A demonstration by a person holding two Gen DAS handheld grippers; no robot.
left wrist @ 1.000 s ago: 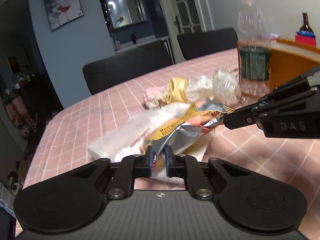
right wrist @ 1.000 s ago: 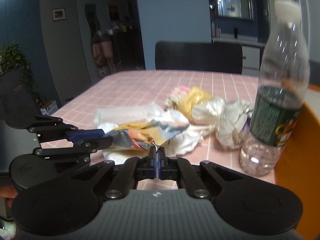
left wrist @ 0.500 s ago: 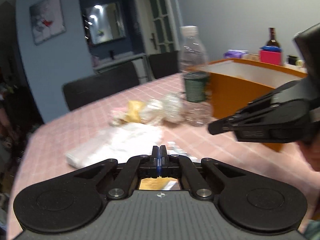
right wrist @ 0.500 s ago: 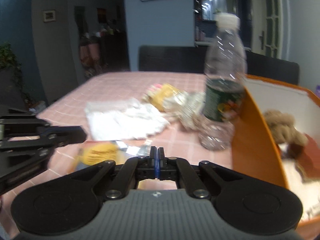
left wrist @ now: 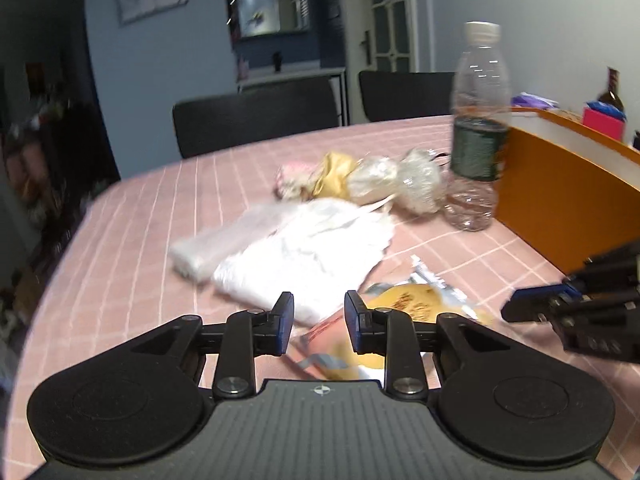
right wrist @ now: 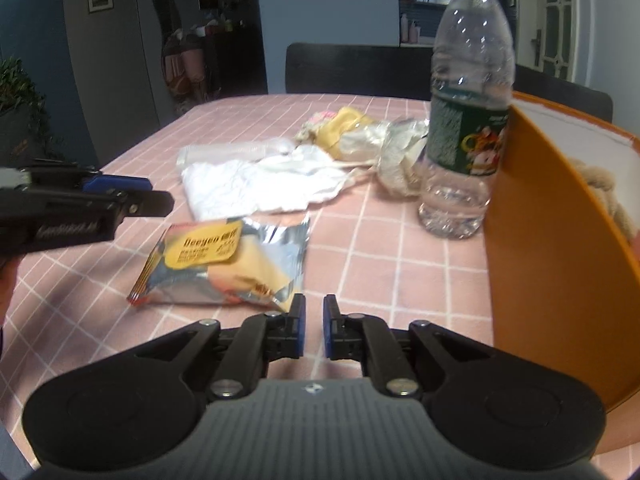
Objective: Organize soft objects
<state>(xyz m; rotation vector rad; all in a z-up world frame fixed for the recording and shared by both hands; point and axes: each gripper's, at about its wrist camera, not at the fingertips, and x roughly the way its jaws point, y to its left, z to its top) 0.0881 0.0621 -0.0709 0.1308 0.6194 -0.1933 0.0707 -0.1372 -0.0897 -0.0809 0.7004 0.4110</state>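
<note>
Snack packet (right wrist: 224, 266): flat on the table (right wrist: 380, 276), just ahead of both claws, ungripped.
Right gripper (right wrist: 314, 326): slightly parted, empty.
Left gripper (left wrist: 319, 326): spread, empty.
Done: plush toy (right wrist: 600, 184) inside orange box (right wrist: 532, 216).
Left: packet, white bags (right wrist: 256, 184).

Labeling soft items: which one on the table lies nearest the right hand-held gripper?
The flat silver-and-yellow foil snack packet, just ahead of the right hand-held gripper. The white crumpled plastic bag and yellow bundle lie farther back.

left wrist view low over table (left wrist: 140, 220) facing right, right wrist view facing left, both sharing snack packet (right wrist: 224, 268)
</note>
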